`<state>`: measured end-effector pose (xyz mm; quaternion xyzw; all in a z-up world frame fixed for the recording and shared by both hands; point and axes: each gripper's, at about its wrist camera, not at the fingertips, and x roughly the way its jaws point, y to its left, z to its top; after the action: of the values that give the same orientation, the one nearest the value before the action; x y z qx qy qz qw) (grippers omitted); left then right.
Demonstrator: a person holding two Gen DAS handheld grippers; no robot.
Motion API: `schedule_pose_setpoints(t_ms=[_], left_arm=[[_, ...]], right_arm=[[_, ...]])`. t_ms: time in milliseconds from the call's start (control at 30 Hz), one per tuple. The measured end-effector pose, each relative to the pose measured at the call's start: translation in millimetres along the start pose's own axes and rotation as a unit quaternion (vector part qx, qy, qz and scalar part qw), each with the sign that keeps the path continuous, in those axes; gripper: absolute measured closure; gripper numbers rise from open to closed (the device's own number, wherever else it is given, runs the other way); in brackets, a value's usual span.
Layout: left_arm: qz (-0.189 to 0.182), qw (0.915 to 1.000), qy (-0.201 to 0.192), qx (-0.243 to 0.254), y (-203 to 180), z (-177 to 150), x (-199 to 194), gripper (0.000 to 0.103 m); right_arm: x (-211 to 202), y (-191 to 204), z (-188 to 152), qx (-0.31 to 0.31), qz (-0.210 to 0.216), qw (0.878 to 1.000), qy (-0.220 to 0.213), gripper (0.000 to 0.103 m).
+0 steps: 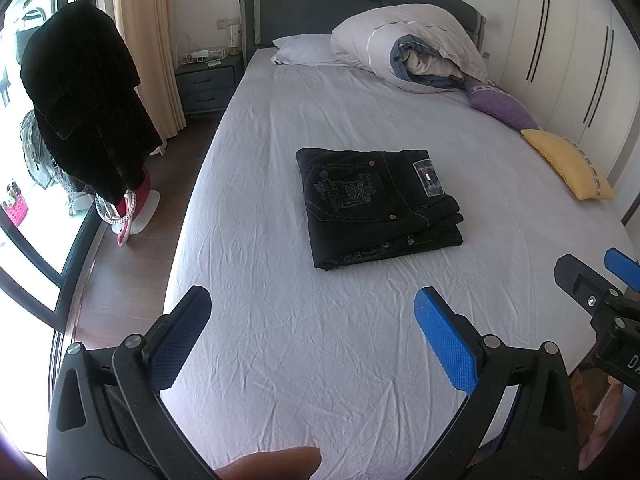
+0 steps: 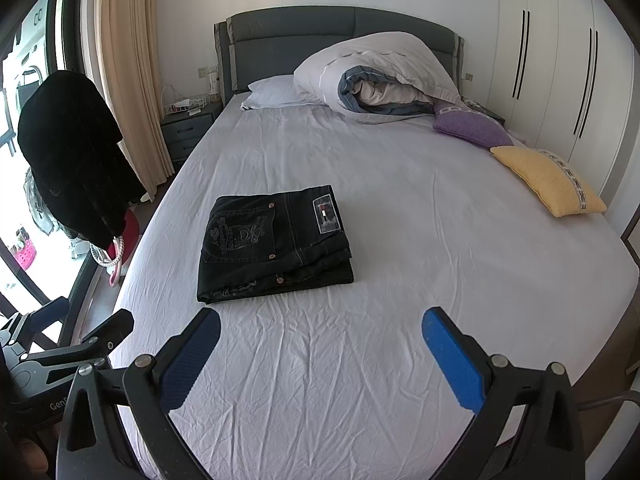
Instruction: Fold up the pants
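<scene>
Black jeans (image 1: 376,204) lie folded into a compact rectangle in the middle of the bed, back pocket and patch facing up; they also show in the right wrist view (image 2: 272,248). My left gripper (image 1: 314,300) is open and empty, held above the sheet nearer the foot of the bed than the jeans. My right gripper (image 2: 322,320) is open and empty, also short of the jeans. The right gripper shows at the right edge of the left wrist view (image 1: 592,280); the left gripper shows at the lower left of the right wrist view (image 2: 80,332).
The bed (image 1: 320,360) has a wrinkled pale sheet. A rolled duvet (image 1: 416,48), white pillow (image 1: 300,50), purple cushion (image 1: 500,106) and yellow cushion (image 1: 568,162) lie at the head and right side. A black coat (image 1: 80,100) hangs left; wardrobe (image 1: 580,40) right.
</scene>
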<state>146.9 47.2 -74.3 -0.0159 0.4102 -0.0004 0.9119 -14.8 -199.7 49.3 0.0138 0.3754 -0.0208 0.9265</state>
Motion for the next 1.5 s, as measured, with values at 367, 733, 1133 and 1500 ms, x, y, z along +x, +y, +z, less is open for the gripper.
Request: schedule_pose_setpoints(t_ms=[367, 733, 1133, 1500], left_arm=[[0.000, 1.0000, 0.000, 0.001, 0.2, 0.3, 0.2, 0.000], [0.000, 1.0000, 0.000, 0.000, 0.7, 0.4, -0.2, 0.000], [0.000, 1.0000, 0.000, 0.001, 1.0, 0.8, -0.2, 0.000], [0.001, 1.0000, 0.002, 0.001, 1.9, -2.6, -1.5, 0.000]], right_arm=[[0.1, 2.0, -4.4, 0.000, 0.001, 1.000, 0.001, 0.000], [0.4, 1.7, -5.6, -0.001, 0.002, 1.000, 0.002, 0.000], [0.0, 0.4, -4.9, -0.001, 0.003, 1.000, 0.003, 0.000], [-0.3, 0.0, -6.4, -0.001, 0.003, 1.000, 0.004, 0.000]])
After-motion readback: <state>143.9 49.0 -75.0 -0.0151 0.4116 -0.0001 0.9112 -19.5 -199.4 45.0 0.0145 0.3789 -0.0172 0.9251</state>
